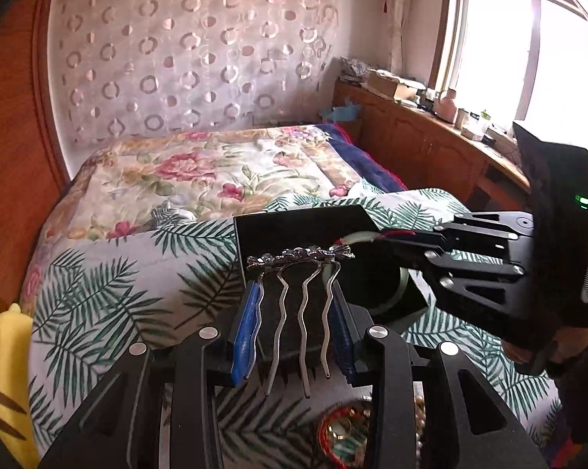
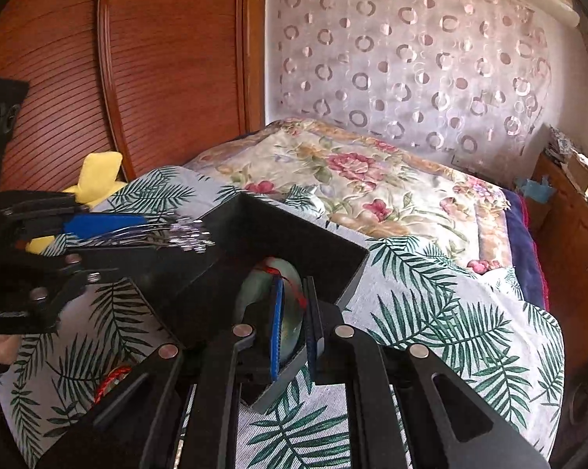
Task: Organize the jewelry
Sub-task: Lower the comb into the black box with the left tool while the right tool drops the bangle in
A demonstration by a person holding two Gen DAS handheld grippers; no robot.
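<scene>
My left gripper is shut on a silver hair comb with a jewelled top and wavy prongs, held over the near edge of a black open box on the bed. The comb also shows in the right wrist view, with the left gripper at the box's left wall. My right gripper is shut on a pale green jade bangle with a red thread, inside the black box. In the left wrist view the right gripper reaches into the box from the right, holding the bangle.
The box sits on a leaf-print cloth over a floral quilt. A round red-rimmed trinket and beads lie near me. A yellow plush toy lies at the left. A wooden headboard and a cluttered windowsill cabinet border the bed.
</scene>
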